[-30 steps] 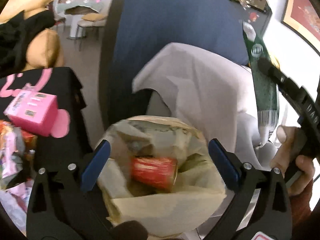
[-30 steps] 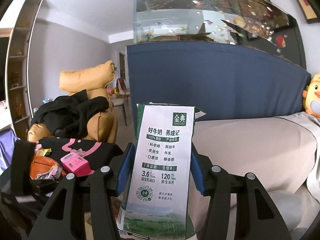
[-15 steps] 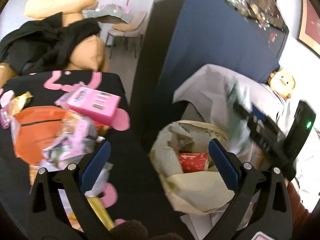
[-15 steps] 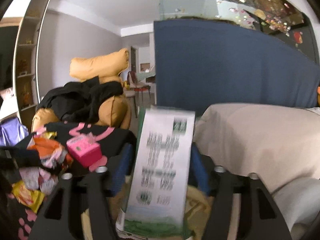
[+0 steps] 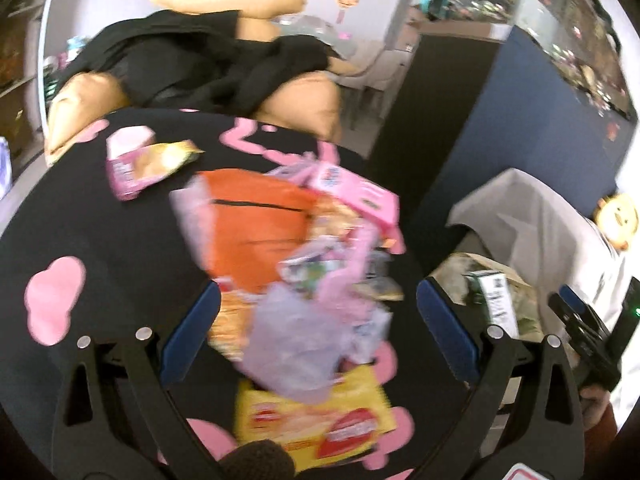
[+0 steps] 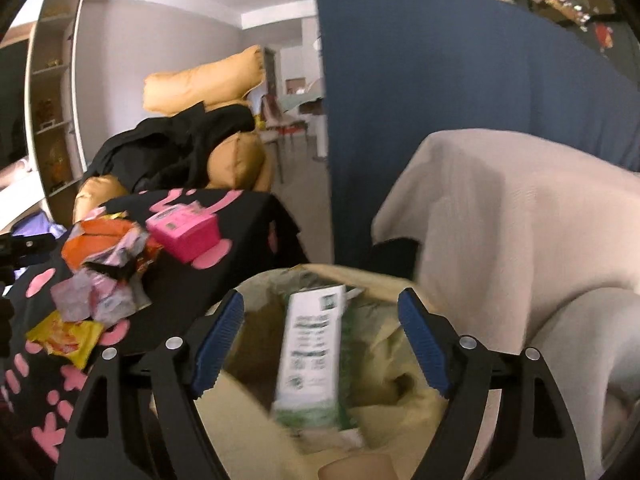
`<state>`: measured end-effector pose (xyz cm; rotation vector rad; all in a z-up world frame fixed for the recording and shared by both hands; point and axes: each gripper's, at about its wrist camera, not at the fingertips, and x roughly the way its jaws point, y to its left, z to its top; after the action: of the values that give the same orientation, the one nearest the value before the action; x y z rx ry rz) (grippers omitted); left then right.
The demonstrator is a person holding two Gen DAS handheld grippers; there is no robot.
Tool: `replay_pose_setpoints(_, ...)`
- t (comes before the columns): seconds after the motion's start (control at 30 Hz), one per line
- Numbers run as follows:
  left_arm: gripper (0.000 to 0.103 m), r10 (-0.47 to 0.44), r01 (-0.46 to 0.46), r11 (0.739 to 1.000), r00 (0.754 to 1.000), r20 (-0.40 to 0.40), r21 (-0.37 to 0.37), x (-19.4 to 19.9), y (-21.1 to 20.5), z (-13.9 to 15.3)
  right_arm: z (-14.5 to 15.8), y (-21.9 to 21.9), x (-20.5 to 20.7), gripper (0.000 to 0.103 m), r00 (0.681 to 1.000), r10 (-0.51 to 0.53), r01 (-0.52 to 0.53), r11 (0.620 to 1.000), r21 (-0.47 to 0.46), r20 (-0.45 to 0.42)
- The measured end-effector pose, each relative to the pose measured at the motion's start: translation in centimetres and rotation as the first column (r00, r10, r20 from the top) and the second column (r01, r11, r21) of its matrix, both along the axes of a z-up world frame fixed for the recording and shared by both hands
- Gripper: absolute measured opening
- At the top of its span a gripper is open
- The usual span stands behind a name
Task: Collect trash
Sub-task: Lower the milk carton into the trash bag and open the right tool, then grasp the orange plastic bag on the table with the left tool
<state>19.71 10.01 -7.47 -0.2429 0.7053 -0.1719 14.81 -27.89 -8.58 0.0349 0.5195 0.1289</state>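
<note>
My right gripper [image 6: 320, 340] is open over the beige paper bag [image 6: 404, 408]. The white and green milk carton [image 6: 314, 356] lies free between the jaws, inside the bag. The carton [image 5: 498, 302] and bag [image 5: 524, 312] also show at the right of the left wrist view. My left gripper [image 5: 318, 336] is open and empty above a pile of wrappers [image 5: 304, 320] on the black table with pink shapes [image 5: 80, 220]: an orange packet [image 5: 248, 224], a pink box [image 5: 356, 196], a yellow packet [image 5: 316, 420].
A tan armchair with black clothing [image 5: 208, 56] stands behind the table. A blue partition [image 6: 440, 100] and a sofa under a beige cover [image 6: 520, 220] are to the right of the bag. A yellow plush toy [image 5: 616, 216] sits on the sofa.
My right gripper opened and let go of the milk carton, which dropped into the bag. My left gripper swung left from the bag to over the wrapper pile.
</note>
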Motion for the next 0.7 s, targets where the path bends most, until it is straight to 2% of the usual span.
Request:
replay_pose_setpoints(0.17,0.094,0.012,-0.011,1.0,0.999,-0.042,0.018,-1.0,2.3,-0.9,-0.3,3.6,0.0,0.076,0.991,0.122,-0.12,0.992,0.029,-0.056)
replay_pose_setpoints(0.33,0.094,0.019,-0.017,1.0,0.997,-0.076,0.024,-2.2,3.9,-2.0,-1.3,7.9,0.1,0.076,0.958,0.256,-0.248,0.966,0.073,-0.127)
replay_pose_setpoints(0.5,0.094,0.079,-0.079,0.997,0.993,-0.093,-0.002,-3.0,6.5,-2.6,-2.2,12.0,-0.5,0.076,0.934,0.323,-0.324,0.946,0.02,-0.154)
replay_pose_setpoints(0.7,0.093,0.091,-0.095,0.994,0.992,-0.091,-0.044,-3.1,7.8,-2.9,-3.2,14.4,-0.3,0.076,0.904,0.378,-0.372,0.926,0.068,-0.199)
